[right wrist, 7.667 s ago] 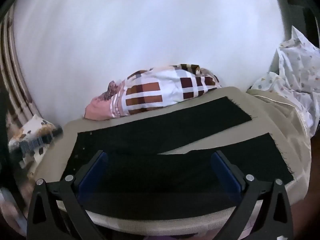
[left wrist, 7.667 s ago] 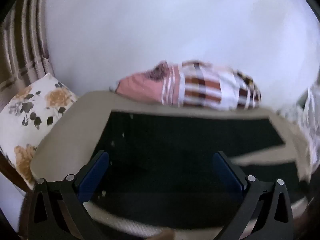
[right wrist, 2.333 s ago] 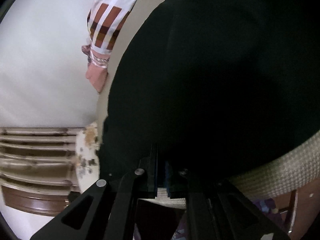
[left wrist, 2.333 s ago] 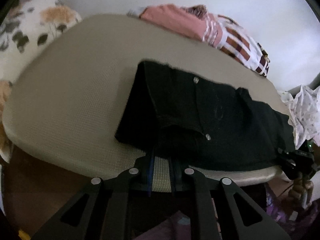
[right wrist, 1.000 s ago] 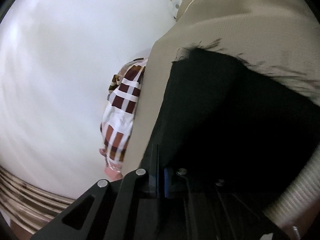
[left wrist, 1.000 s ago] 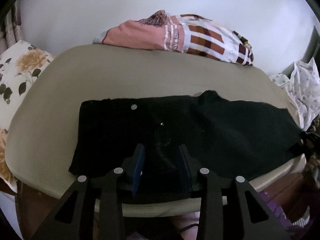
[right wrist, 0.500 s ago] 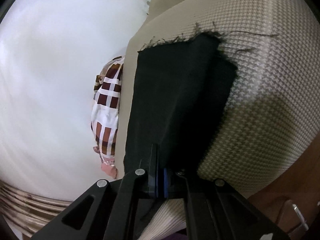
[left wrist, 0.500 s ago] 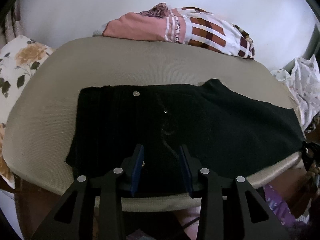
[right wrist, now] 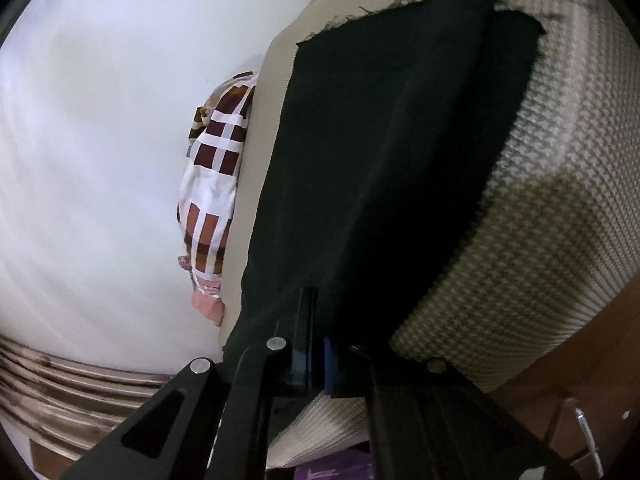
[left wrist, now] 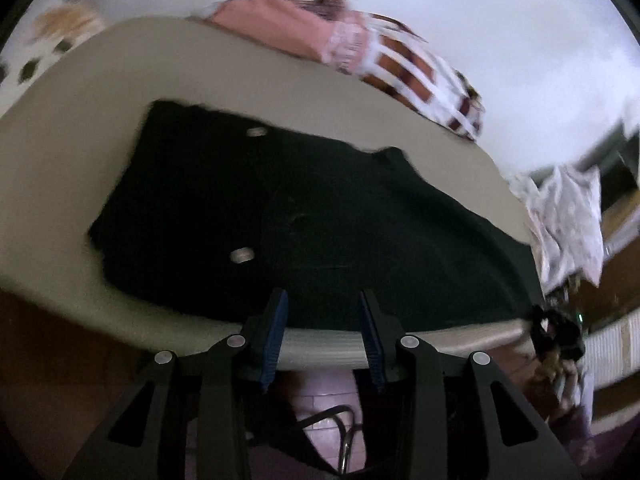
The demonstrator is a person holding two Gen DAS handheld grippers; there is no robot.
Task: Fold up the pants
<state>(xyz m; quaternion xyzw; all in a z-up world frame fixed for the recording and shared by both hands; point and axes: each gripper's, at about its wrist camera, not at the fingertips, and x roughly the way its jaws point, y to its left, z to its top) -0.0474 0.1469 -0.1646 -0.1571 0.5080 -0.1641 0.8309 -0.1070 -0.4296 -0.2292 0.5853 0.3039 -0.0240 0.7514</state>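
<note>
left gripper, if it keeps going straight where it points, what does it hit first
Most likely the black pants lying on the beige cushion; the open left gripper sits just off the near edge, though depth is hard to judge.

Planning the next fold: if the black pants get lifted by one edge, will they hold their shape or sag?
The black pants will probably sag: they lie flat and limp, following the cushion. The frayed hem suggests thin cloth, likely light. The right gripper pinches an edge easily.
</note>
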